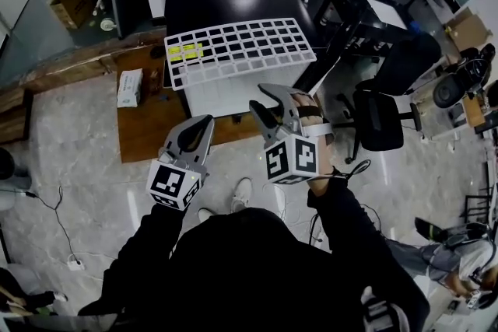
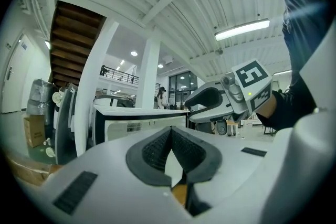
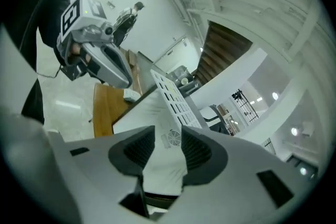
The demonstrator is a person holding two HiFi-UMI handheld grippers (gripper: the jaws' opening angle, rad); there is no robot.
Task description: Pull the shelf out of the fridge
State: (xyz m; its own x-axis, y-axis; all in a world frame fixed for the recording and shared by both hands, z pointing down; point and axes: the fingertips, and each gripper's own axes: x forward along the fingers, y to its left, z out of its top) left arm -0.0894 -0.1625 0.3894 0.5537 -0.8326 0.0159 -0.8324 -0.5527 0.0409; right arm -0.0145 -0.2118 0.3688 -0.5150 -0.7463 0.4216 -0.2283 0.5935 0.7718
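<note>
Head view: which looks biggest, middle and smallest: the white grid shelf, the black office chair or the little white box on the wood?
1. white grid shelf: largest
2. black office chair
3. little white box: smallest
The shelf lies up on the fridge, nearer the camera, so that helps it look big.

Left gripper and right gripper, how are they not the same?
The left gripper has its jaws closed together; the right gripper has its jaws apart. In the head view the left gripper shows against the wooden platform, the right gripper against the white fridge. Both are grey and white, hold nothing and touch neither fridge nor shelf.
</note>
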